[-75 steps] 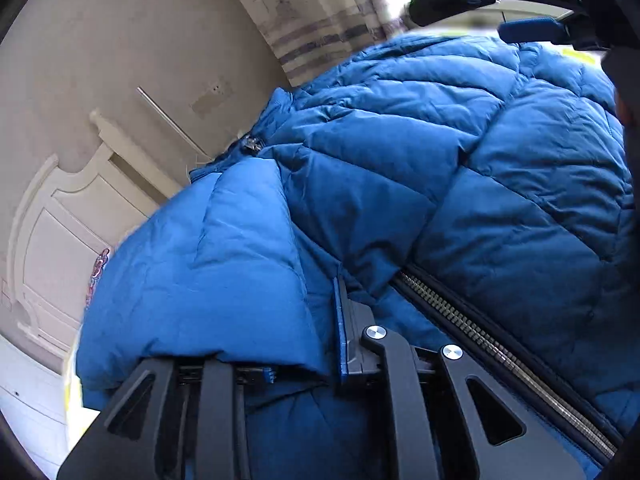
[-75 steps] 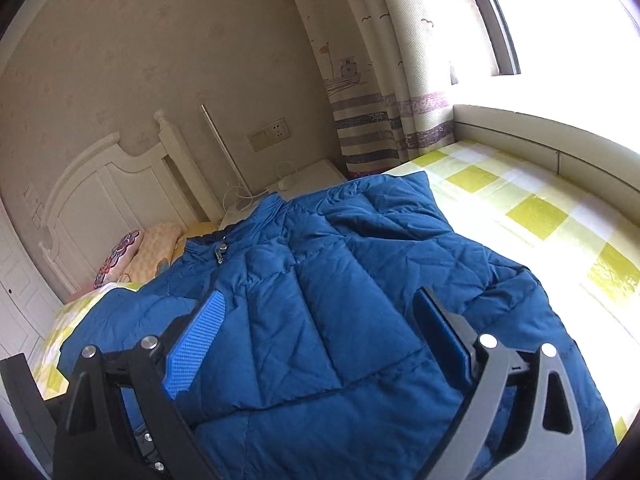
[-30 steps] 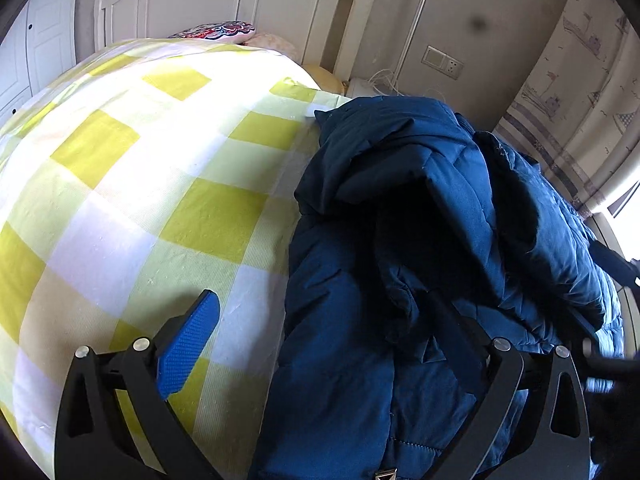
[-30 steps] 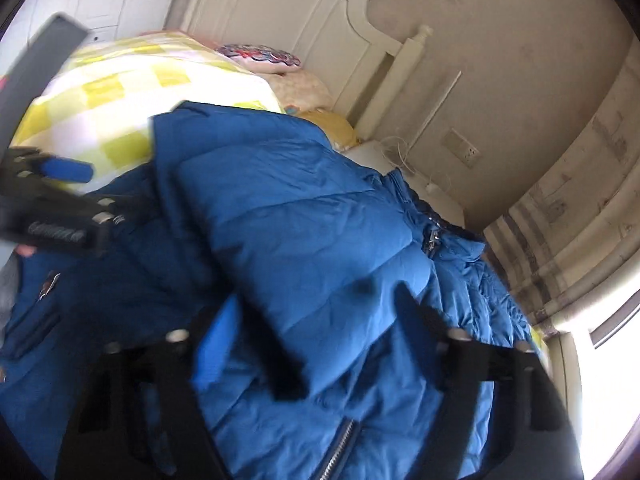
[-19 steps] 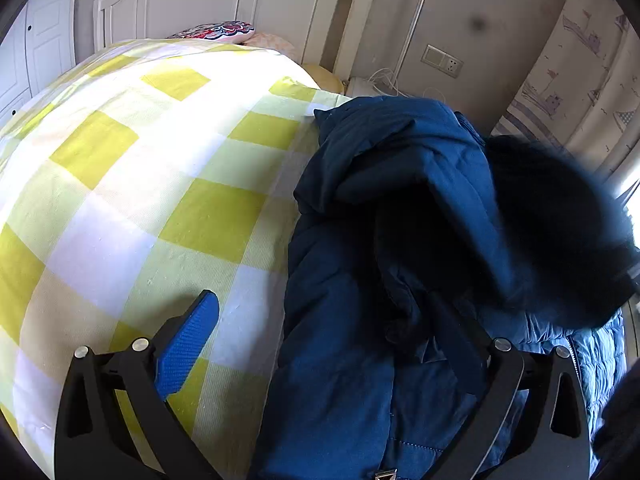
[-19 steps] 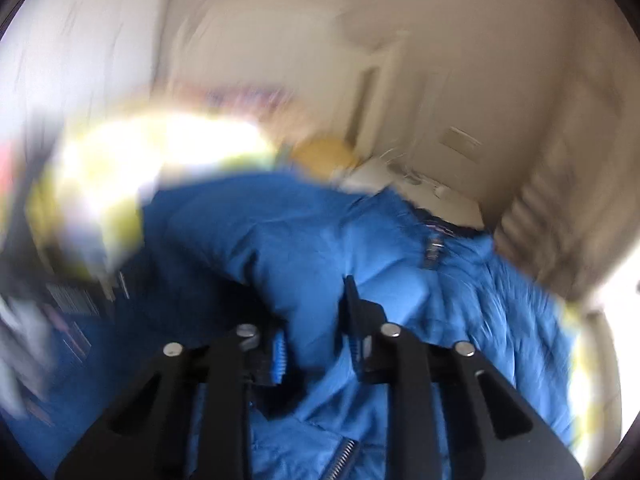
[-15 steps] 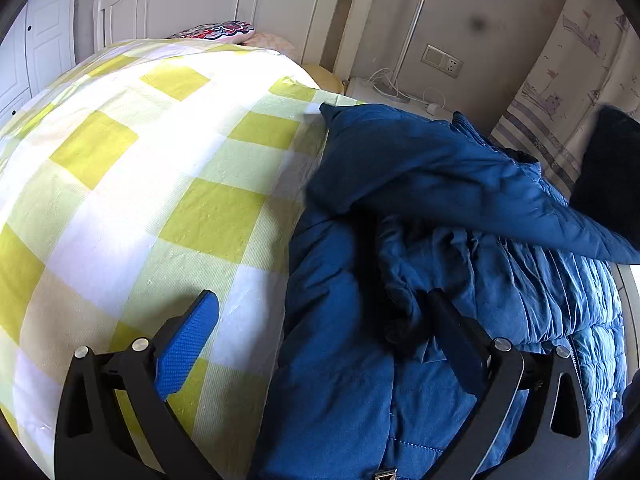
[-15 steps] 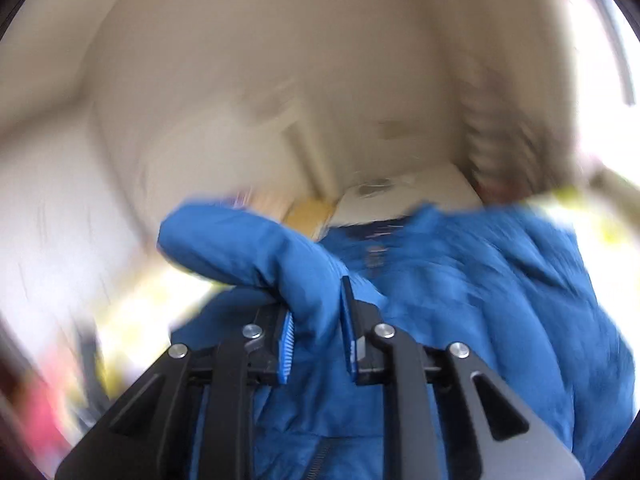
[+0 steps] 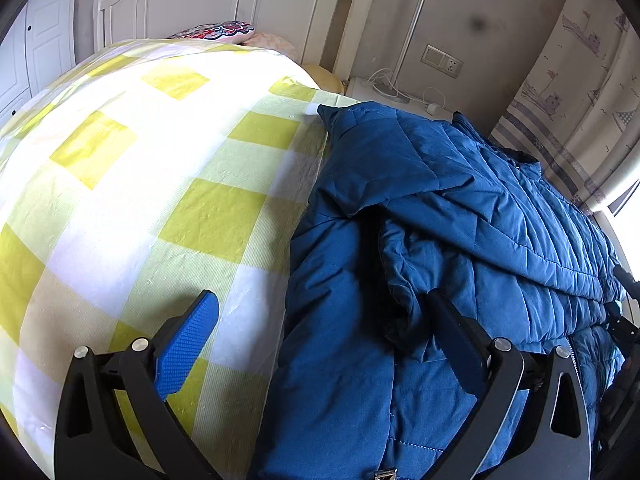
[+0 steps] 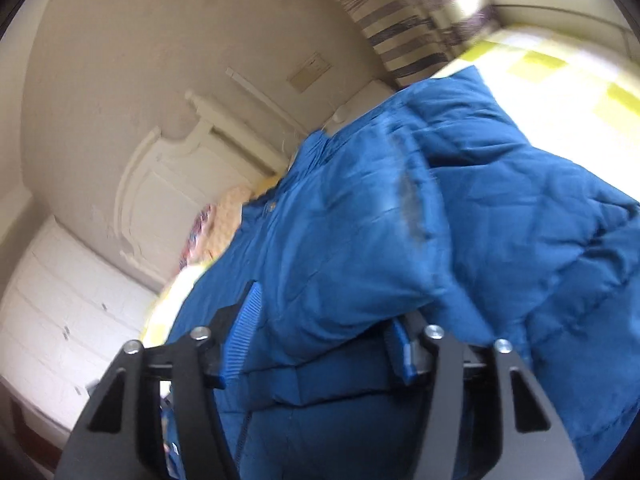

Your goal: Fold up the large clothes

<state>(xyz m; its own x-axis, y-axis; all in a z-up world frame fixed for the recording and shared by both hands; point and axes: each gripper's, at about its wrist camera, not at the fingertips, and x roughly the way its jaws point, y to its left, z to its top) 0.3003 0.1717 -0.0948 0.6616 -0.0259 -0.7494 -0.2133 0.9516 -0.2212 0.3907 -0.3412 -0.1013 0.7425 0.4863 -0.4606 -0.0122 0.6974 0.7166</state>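
The blue padded jacket, lying on the checked bed at frame right, had its sleeve swung across its body by the right tool, whose jaws had just been opening around it, while the left tool hung spread wide and empty, so one fold looked done.

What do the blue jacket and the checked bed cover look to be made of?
The blue jacket looks like a smooth, matte synthetic shell over puffy filling: stitched quilt lines and soft bulges show. The checked bed cover looks like woven cotton, matte, with a fine ribbed weave and small creases. Neither fibre can be confirmed by sight.
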